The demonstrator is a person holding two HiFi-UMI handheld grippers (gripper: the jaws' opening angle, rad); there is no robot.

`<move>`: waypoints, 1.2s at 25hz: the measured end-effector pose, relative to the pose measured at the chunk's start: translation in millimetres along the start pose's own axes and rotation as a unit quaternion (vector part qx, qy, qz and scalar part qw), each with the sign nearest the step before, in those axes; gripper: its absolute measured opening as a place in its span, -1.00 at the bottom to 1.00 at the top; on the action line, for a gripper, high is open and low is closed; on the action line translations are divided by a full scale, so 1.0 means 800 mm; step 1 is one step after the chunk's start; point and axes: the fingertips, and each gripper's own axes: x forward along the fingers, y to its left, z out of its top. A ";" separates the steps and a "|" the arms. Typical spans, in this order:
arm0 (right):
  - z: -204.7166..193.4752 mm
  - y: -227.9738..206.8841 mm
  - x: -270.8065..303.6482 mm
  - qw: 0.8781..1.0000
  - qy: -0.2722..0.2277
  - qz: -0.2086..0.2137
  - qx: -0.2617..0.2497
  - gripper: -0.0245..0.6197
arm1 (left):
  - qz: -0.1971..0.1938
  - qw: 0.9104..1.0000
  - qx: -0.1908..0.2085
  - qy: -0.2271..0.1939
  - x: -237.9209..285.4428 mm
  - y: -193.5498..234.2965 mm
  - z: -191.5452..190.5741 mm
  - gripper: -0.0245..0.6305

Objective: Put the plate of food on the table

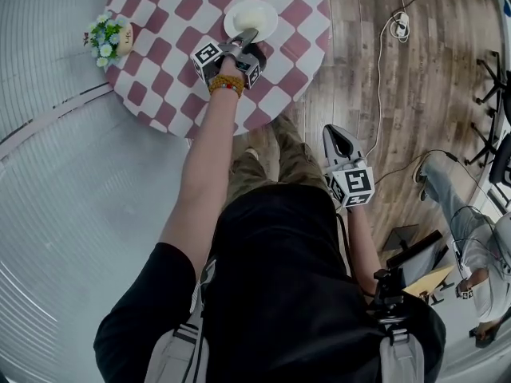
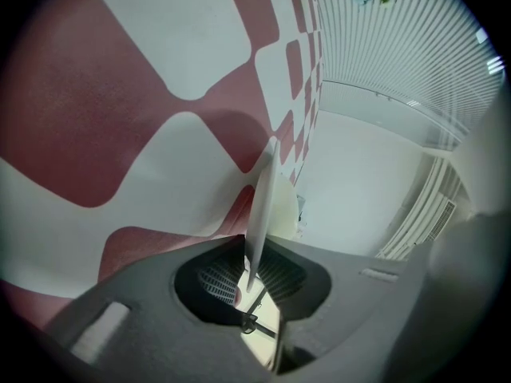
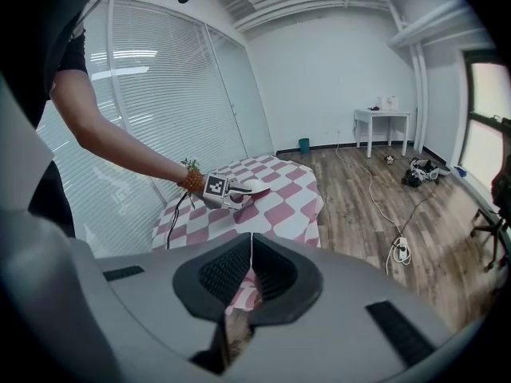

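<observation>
A white plate [image 1: 251, 18] with pale food on it sits at the far side of the round table with a red-and-white checked cloth [image 1: 172, 30]. My left gripper [image 1: 243, 38] reaches over the table and is shut on the plate's near rim. In the left gripper view the plate [image 2: 263, 202] shows edge-on, clamped between the jaws of the left gripper [image 2: 249, 254], just above the cloth [image 2: 120, 118]. My right gripper [image 1: 339, 146] hangs at the person's side over the wooden floor, shut and holding nothing. From the right gripper [image 3: 251, 266] view, the plate [image 3: 254, 185] lies low over the table [image 3: 279, 202].
A small pot of flowers [image 1: 109, 40] stands at the table's left edge. Cables and a power strip [image 1: 399, 26] lie on the wooden floor to the right. Another person [image 1: 471, 246] sits at the right edge. A white side table [image 3: 383, 118] stands by the far wall.
</observation>
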 end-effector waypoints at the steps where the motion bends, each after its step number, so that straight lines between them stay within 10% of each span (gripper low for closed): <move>1: 0.001 0.000 0.001 1.000 -0.001 0.000 0.000 -0.89 | 0.002 1.000 0.001 0.001 0.000 0.001 -0.001 -0.84; 30: -0.010 -0.001 -0.007 1.000 -0.009 0.000 0.003 -0.89 | 0.021 0.999 0.025 -0.009 -0.017 0.015 -0.006 -0.78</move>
